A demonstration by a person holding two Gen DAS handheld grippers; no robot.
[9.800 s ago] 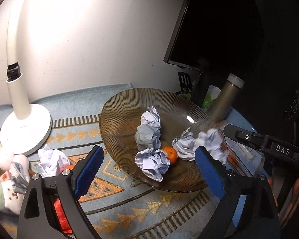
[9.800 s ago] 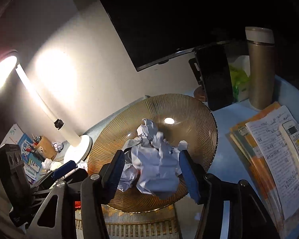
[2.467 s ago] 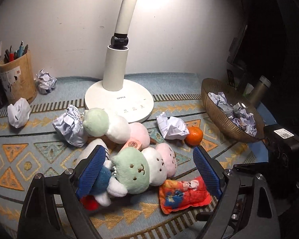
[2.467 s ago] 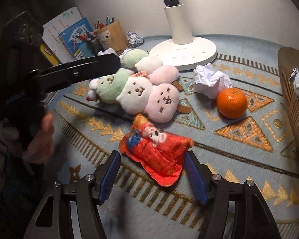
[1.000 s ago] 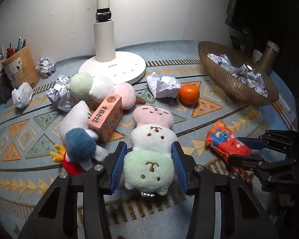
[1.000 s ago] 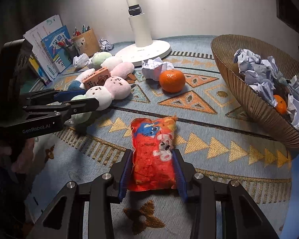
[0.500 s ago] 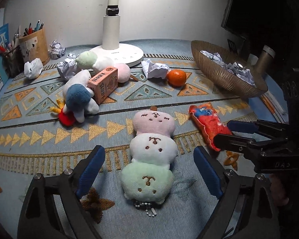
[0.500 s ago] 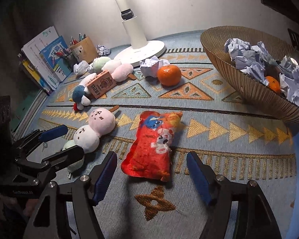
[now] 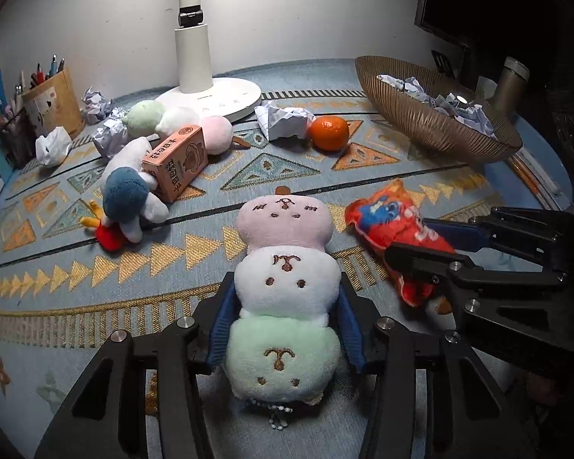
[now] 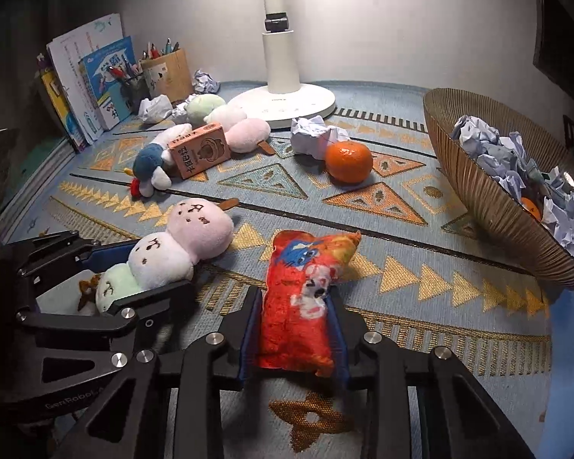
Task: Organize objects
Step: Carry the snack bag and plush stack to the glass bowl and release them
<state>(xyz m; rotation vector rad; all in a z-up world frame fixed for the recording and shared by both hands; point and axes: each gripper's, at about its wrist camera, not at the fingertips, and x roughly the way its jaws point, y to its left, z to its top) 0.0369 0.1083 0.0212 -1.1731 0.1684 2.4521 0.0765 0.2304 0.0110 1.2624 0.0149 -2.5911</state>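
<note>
Item 1: left gripper, black frame with blue pads, closed on the three-ball plush skewer toy in pink, white and green. The pads press both flanks at the seam between the white and green balls. The toy lies flat on the blue woven mat with orange triangle pattern, pink end pointing to 12 o'clock.

Item 2: right gripper, same build, clamped on the near end of the red crinkled snack packet. The packet lies on the mat, free end toward 12 o'clock. In the left wrist view the packet sits at 3 o'clock from the skewer toy, just beside it and not touching.

Item 3: orange mandarin, at 1 o'clock from the skewer toy, touching a crumpled white paper ball.

Item 4: brown ribbed shallow bowl, at 2 o'clock, holding many crumpled paper balls; the right wrist view shows a second mandarin among them.

Item 5: white desk lamp with round base, at 12 o'clock, well apart from both grippers.

Item 6: at 10 o'clock, a cluster: orange cardboard carton leaning on a white plush toy with blue head, with a second skewer plush behind.

Item 7: tan pen holder with pens, far at 10 o'clock, paper balls beside it.
</note>
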